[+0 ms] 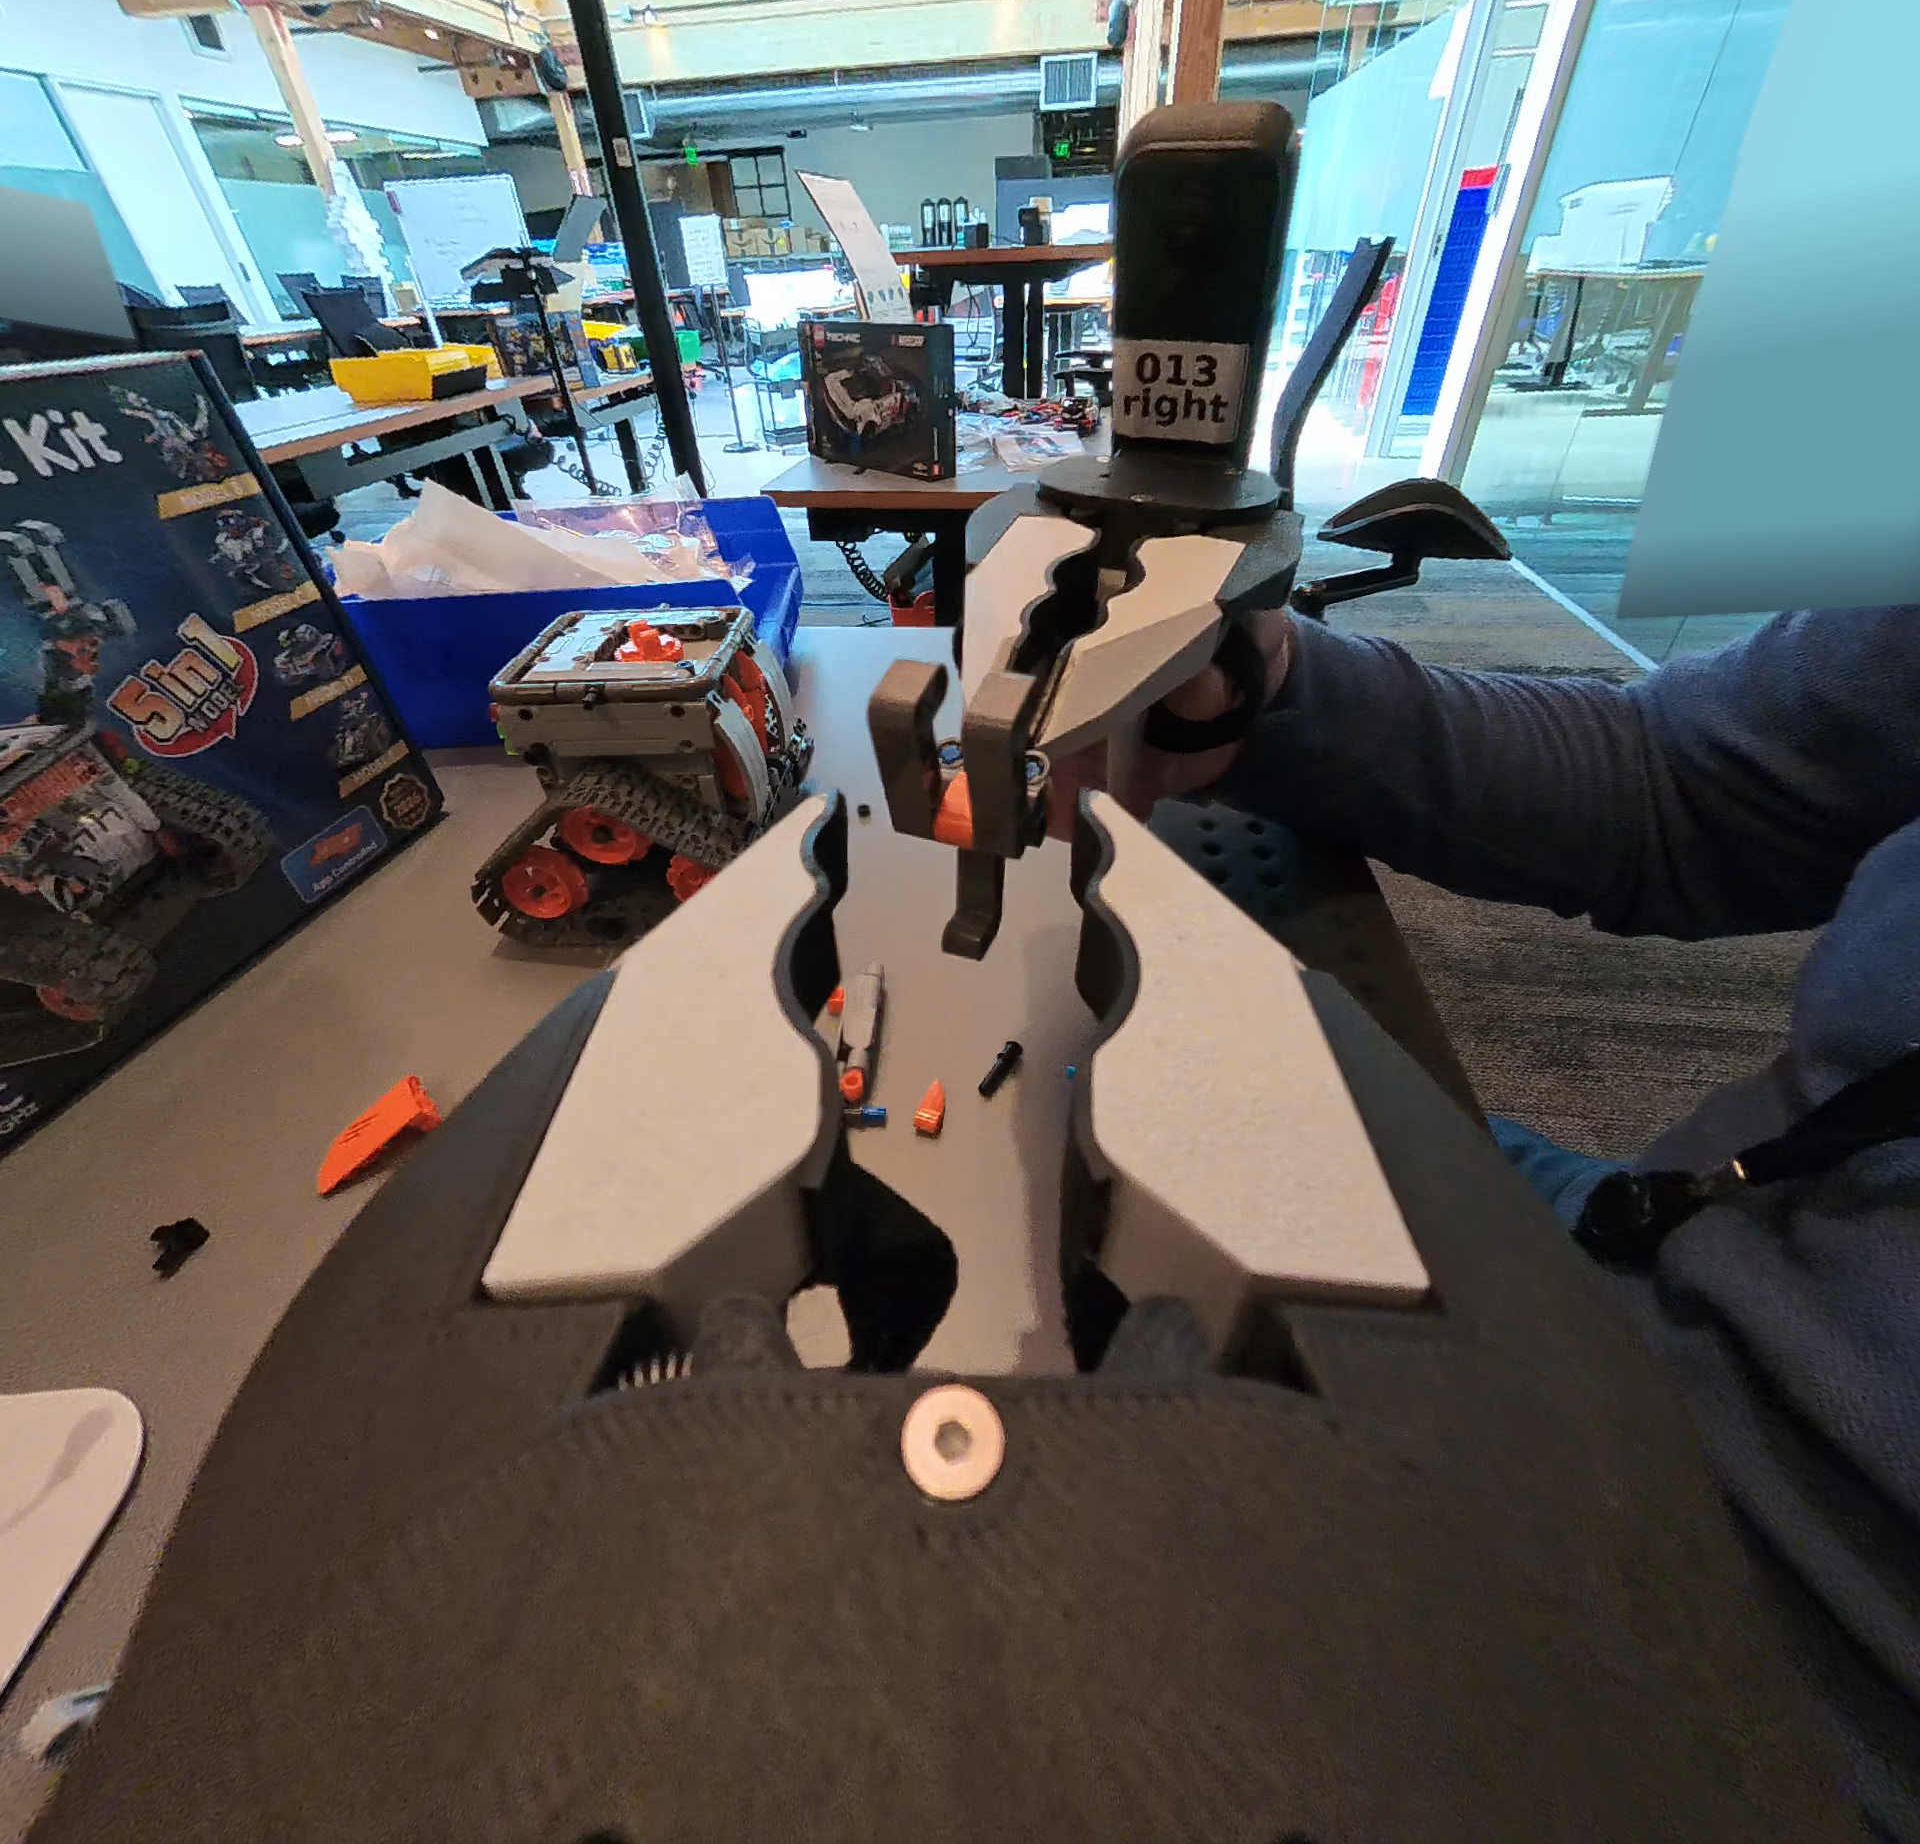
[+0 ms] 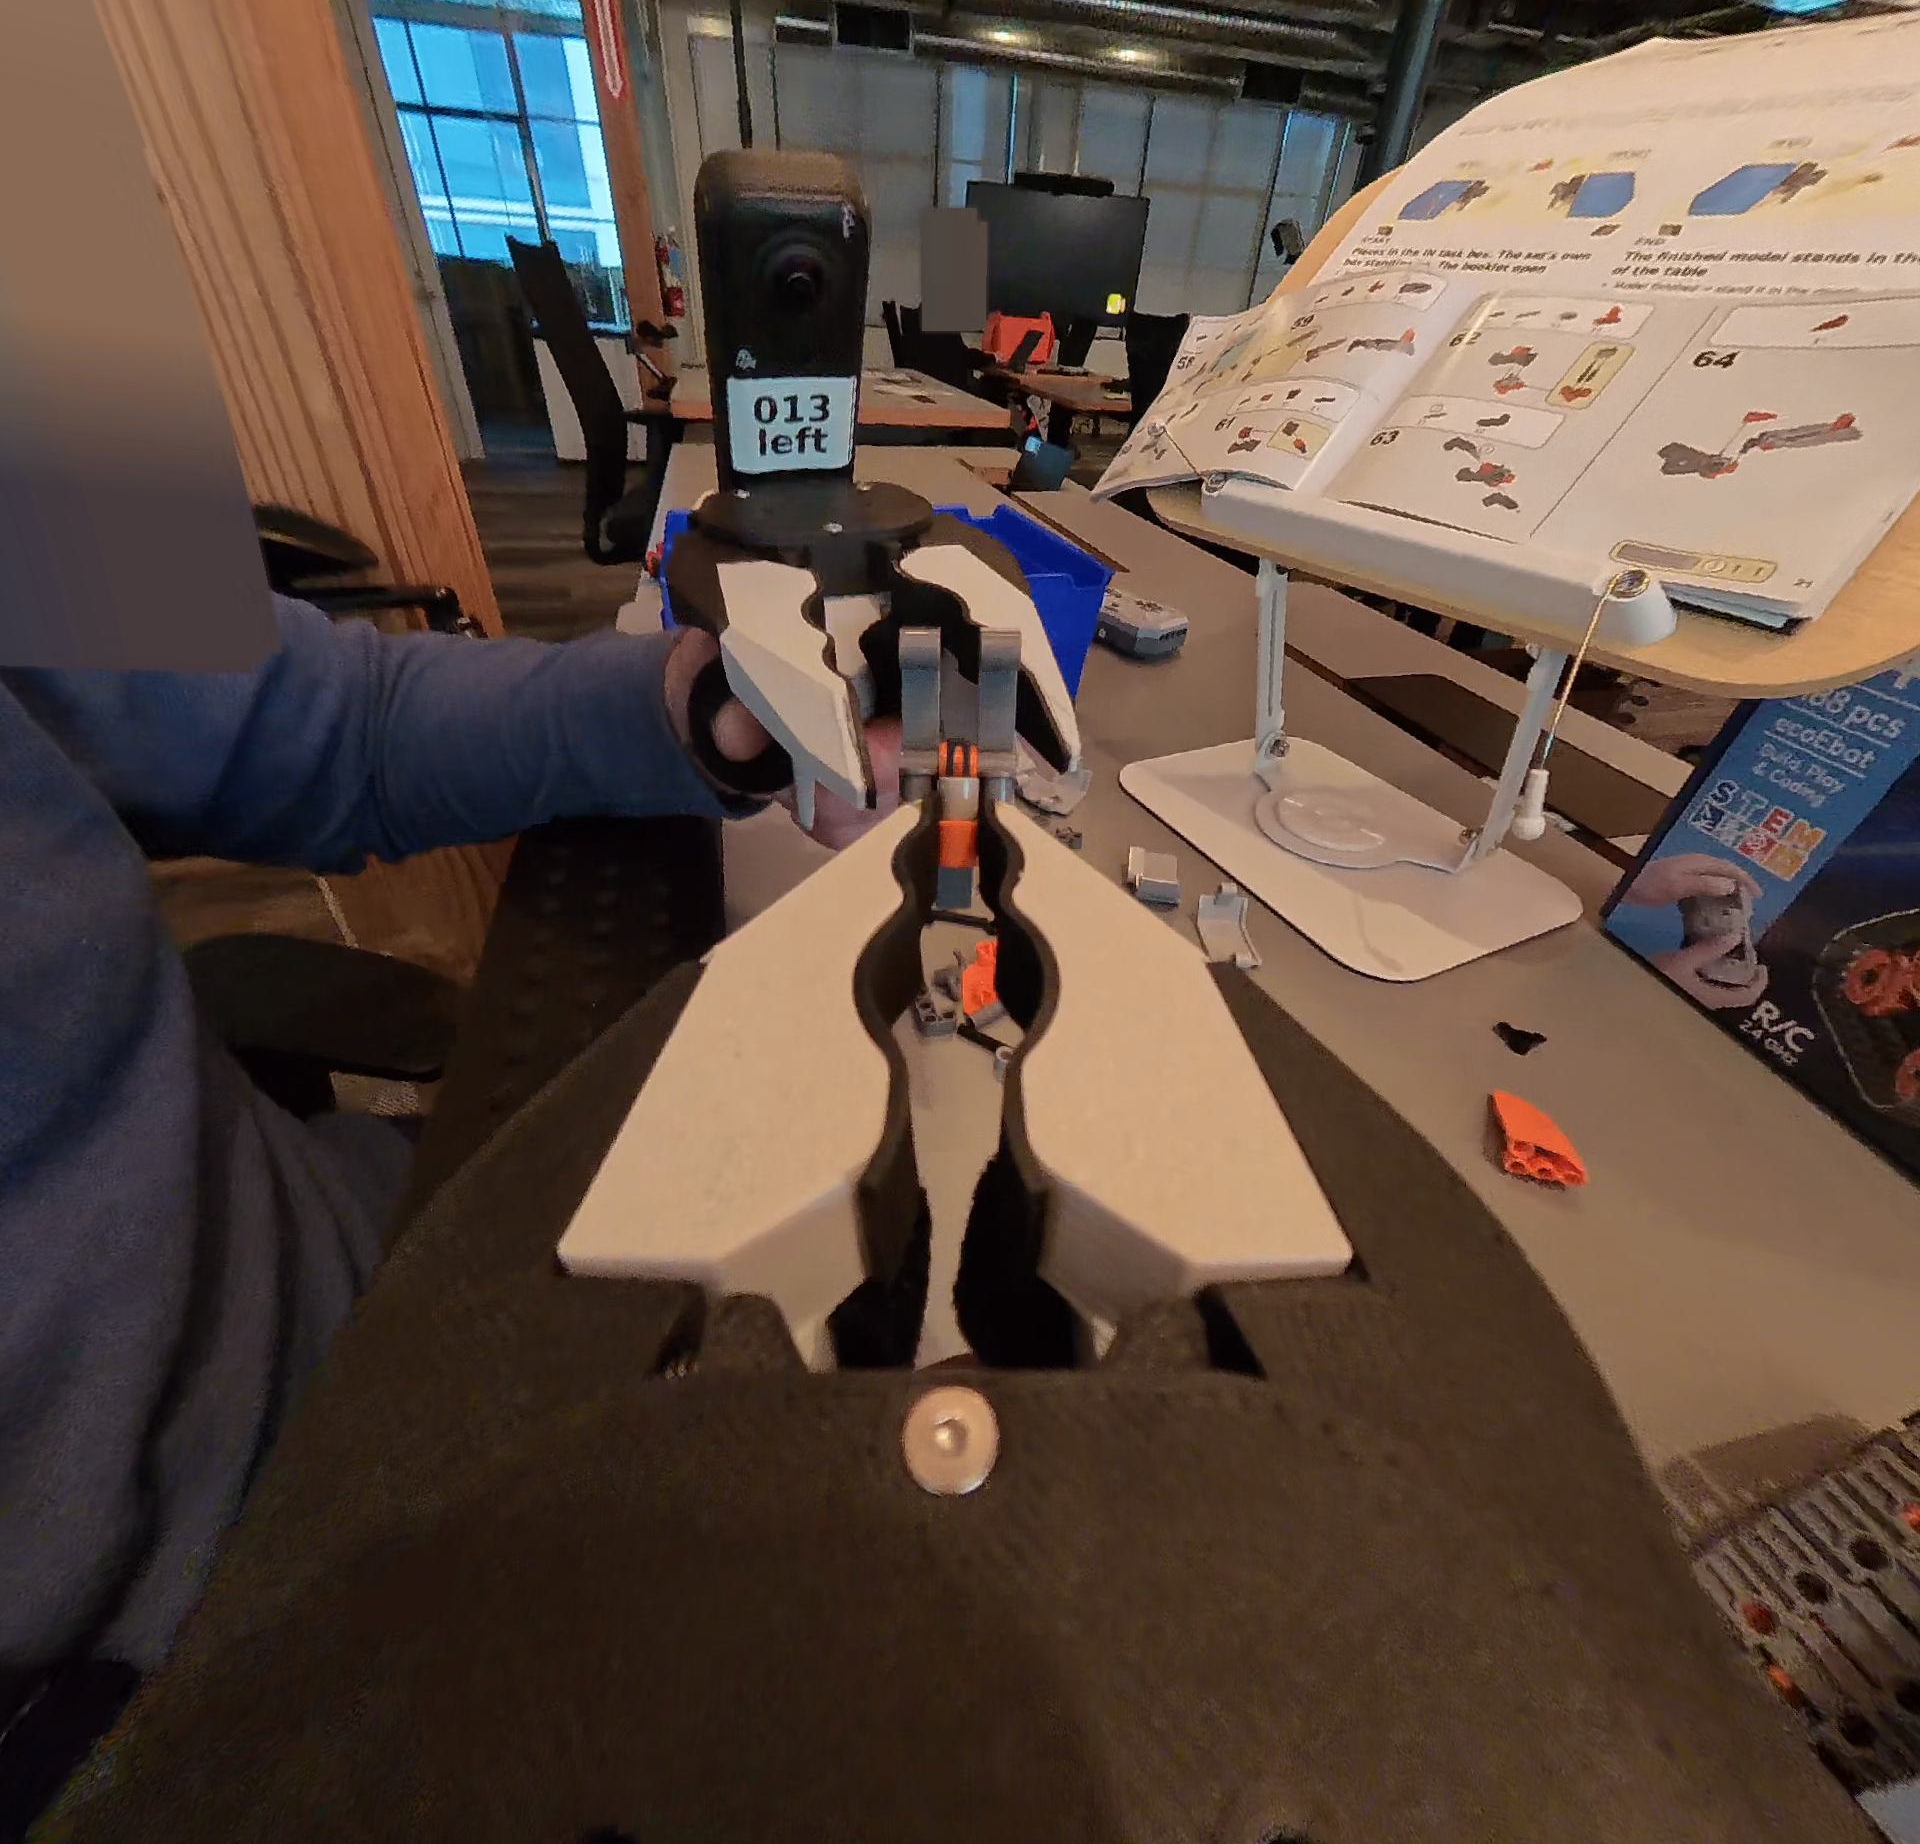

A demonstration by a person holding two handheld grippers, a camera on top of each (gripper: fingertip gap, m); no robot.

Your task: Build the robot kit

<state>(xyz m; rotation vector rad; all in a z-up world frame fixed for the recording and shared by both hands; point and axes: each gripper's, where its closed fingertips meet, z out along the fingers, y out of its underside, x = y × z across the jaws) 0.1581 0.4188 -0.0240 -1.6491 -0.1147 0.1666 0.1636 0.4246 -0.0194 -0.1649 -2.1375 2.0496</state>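
1. Left wrist view: the left tool [image 1: 956, 838] hangs over the grey tabletop [image 1: 260, 1067] with its fingers apart and nothing between them.
2. At 12 o'clock from it, the right tool [image 1: 1023, 755] is clamped on a grey-and-orange brick assembly [image 1: 951, 755].
3. Loose small bricks [image 1: 883, 1067] lie on the tabletop below; a tracked brick vehicle [image 1: 644, 755] stands at 10 o'clock.
4. Right wrist view: the assembly [image 2: 956, 838] sits between the fingertips, an open instruction booklet [image 2: 1507, 423] at 2 o'clock.

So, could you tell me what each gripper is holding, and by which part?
The right gripper is shut on a grey and orange brick assembly, gripping its orange middle. The left gripper is open and holds nothing.
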